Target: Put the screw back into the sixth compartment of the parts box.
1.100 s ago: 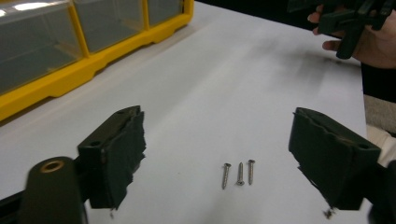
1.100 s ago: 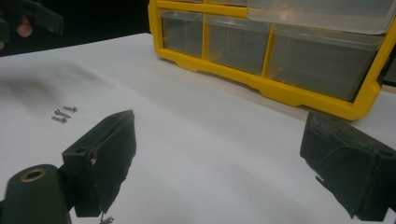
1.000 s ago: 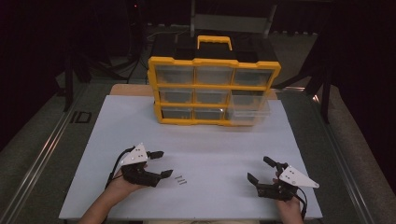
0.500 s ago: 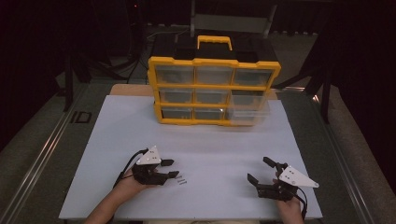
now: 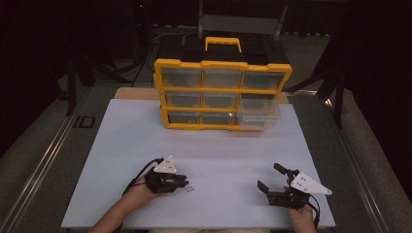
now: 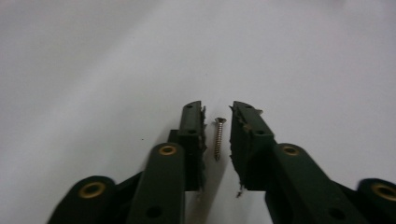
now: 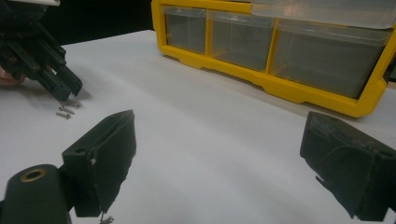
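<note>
Fingers of the left gripper point(image 6: 217, 121) have just been closing to a narrow gap around 1 threaded metal screw point(image 6: 217, 138) lying on the white counter point(image 5: 218, 145), pads not yet touching; right gripper point(image 7: 219, 154) fingers stand wide.

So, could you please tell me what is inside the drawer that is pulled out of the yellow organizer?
The pulled-out drawer looks clear and empty in the high view; its floor toward the yellow organizer is too blurred to be sure.

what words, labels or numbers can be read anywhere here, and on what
None can be read.
Yellow drawer cabinet: no label or brand shows on its frame or clear drawers.
Screw and white table sheet: plain, unmarked.
Hand-held grippers: no legible print.
</note>
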`<control>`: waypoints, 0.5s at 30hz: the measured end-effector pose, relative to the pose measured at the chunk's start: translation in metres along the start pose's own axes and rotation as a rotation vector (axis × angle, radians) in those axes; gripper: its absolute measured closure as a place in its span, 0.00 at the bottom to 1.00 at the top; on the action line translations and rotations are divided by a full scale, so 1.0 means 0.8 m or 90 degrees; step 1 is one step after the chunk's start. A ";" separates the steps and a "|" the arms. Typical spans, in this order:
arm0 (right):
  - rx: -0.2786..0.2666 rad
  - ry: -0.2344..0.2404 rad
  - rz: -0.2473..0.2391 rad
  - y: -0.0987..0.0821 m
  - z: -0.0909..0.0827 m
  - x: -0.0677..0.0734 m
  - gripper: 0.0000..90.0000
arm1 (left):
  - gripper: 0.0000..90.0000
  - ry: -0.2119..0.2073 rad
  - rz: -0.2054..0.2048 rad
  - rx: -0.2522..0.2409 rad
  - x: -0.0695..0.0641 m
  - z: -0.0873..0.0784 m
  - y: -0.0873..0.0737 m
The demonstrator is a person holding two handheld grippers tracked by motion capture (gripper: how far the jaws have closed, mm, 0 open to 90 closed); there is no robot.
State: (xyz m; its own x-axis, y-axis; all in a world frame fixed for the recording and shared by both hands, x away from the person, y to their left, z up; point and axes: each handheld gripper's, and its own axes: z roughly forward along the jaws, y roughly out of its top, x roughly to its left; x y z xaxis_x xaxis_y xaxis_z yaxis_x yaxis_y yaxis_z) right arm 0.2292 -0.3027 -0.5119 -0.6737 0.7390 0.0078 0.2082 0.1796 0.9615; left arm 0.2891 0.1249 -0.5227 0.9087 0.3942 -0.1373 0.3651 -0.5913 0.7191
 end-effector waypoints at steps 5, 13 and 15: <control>-0.002 -0.002 0.001 0.000 -0.001 -0.001 0.12 | 0.90 -0.002 0.008 0.020 -0.001 0.007 0.001; -0.001 -0.002 0.001 0.000 0.000 -0.001 0.12 | 0.97 -0.003 0.007 0.025 0.002 0.010 0.003; 0.001 -0.003 0.002 0.000 0.000 -0.001 0.12 | 0.97 -0.007 0.003 0.027 0.003 0.010 0.003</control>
State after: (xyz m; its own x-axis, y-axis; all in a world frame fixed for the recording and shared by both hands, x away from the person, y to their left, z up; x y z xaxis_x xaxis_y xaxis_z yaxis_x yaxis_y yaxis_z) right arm 0.2297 -0.3032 -0.5123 -0.6703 0.7421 0.0094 0.2114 0.1788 0.9609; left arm 0.2938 0.1184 -0.5268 0.9128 0.3831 -0.1414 0.3682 -0.6225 0.6906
